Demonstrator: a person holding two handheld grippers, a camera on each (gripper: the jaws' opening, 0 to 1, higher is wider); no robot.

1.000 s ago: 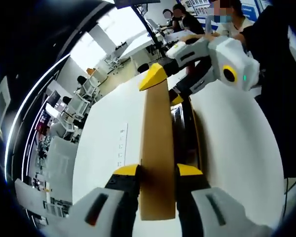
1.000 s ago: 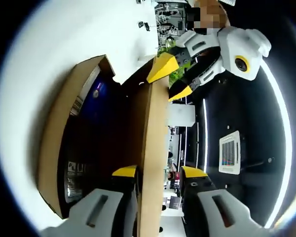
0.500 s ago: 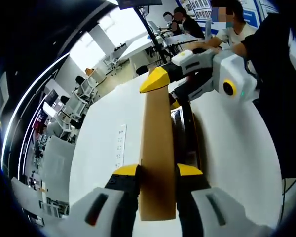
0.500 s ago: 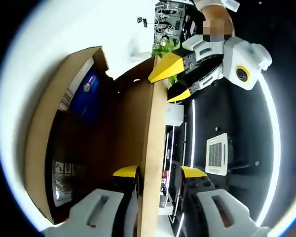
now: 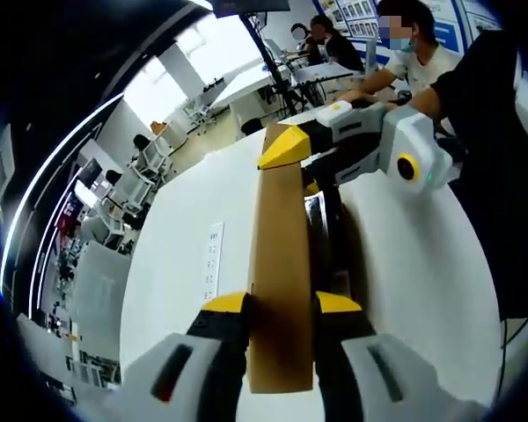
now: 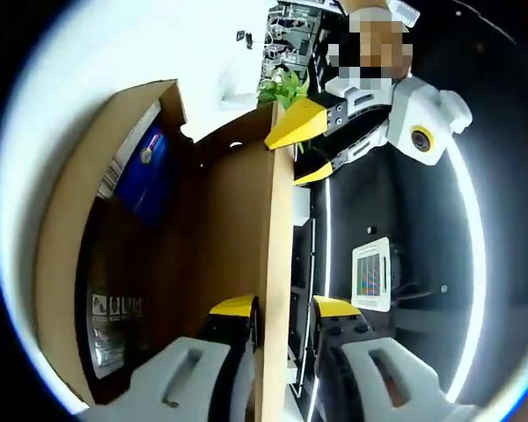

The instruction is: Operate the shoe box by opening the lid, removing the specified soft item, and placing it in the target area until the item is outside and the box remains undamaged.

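Two grippers: left gripper [image 5: 280, 303] and right gripper [image 6: 286, 306] fingers clamp the lid [image 5: 279, 264] edge.
Lid: raised.
Left: blue soft item [image 6: 146, 169] still inside shoe box [image 6: 66, 237].

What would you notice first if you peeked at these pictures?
The brown lid stands edge-on up the middle, with the left gripper shut on it at the bottom and the right gripper on its far end. Beside the lid, the box gapes open, with a blue pack inside.
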